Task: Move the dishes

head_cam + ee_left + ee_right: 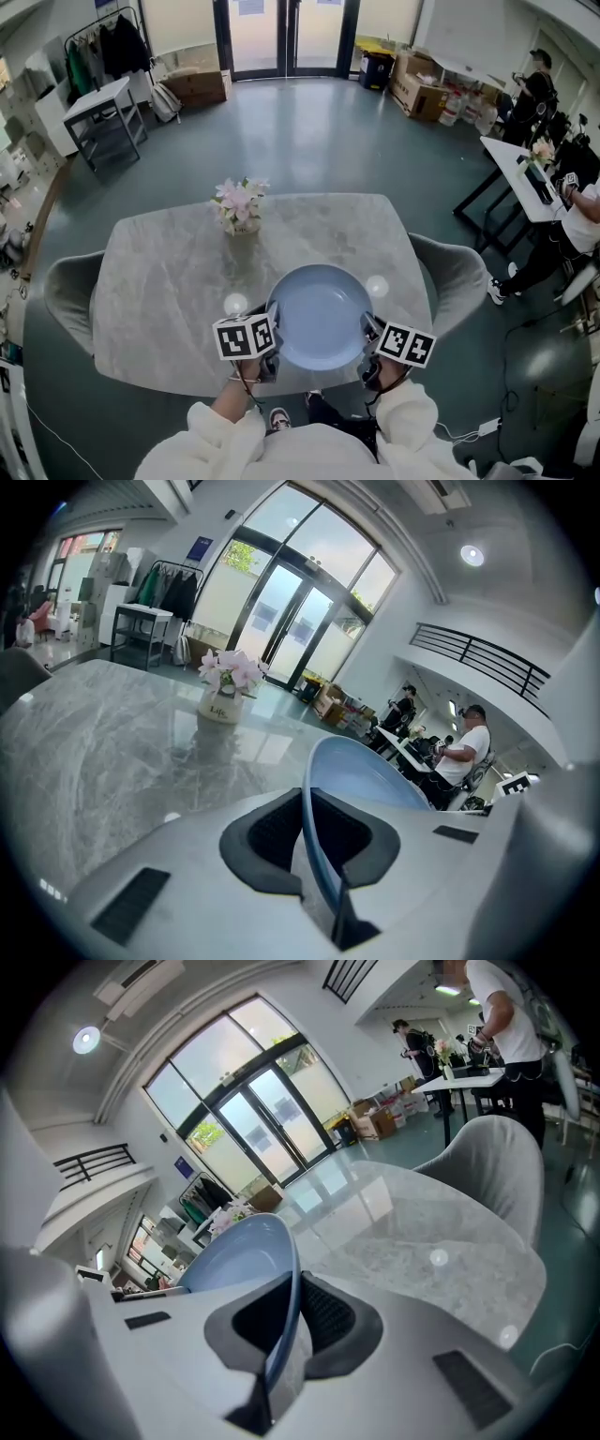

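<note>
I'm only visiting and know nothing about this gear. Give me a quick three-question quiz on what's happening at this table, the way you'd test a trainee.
1. True or false: only the left gripper grips the blue plate.
2. Pick one: what stands on the marble table beyond the plate? A) a kettle B) a vase of pink flowers C) a stack of cups
3. Fill in: each gripper's jaws are closed on the plate's ____.

Key
1. False: the right gripper grips the opposite side.
2. B
3. rim
</note>
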`<state>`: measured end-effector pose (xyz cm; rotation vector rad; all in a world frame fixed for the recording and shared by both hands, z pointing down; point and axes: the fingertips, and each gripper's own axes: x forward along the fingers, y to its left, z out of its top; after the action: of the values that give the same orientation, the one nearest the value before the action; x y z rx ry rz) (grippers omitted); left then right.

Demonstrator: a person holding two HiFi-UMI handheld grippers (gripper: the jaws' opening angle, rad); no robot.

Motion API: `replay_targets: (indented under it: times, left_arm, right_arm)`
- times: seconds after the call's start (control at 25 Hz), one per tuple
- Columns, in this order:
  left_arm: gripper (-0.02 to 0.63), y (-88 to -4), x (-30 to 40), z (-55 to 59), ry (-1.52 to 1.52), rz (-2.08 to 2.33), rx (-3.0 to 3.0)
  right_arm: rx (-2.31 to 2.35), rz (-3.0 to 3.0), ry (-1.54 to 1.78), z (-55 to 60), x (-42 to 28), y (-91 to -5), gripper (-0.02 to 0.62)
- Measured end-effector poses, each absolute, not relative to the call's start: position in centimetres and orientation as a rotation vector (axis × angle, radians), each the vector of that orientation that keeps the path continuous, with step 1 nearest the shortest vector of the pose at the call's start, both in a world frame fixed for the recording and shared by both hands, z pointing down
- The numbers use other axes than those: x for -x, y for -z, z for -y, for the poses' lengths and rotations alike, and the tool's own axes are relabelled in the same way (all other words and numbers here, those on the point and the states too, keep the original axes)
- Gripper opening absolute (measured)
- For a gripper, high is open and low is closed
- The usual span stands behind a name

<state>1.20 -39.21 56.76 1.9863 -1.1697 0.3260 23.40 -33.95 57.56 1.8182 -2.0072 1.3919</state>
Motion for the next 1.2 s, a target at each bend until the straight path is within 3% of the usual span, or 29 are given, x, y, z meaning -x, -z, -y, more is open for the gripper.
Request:
replay_targets:
  times: [0.56,1.2]
  left_arm:
    - [0.026,-57.5,-5.5,47.5,-0.394,1.169,-2.006]
    - [0.026,-58.7,-5.6,59.9,-0.318,1.346,-1.918]
  right_arm:
    - [-1.761,1.997,-1.385,41.2,-27.1,-58.9,0.077]
    - [-1.653,2.099,-1.274,56.2,-27.9,-59.4,0.077]
